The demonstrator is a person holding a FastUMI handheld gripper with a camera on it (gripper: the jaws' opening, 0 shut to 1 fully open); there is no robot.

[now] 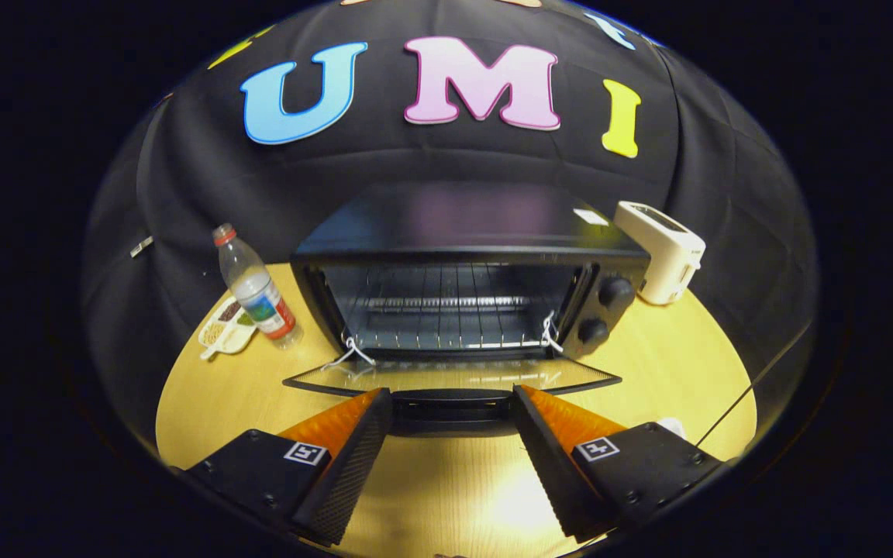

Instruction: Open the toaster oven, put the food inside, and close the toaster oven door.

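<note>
My gripper [453,399] spread wide, holding nothing, fingertips at handle of lowered door [454,377]. Toaster oven [466,271] just ahead on table [671,364], open, rack bare. Bottle [256,288], snack dish [223,329] beside it; white toaster [663,252] opposite side.

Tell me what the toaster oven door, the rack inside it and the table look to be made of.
Toaster oven door: apparently glass in a dark frame, since it mirrors the interior. Rack: thin bright bars, likely plated metal wire. Table: pale wood grain with a light sheen, wood or laminate. The gripper is open, fingers either side of the door handle.
</note>
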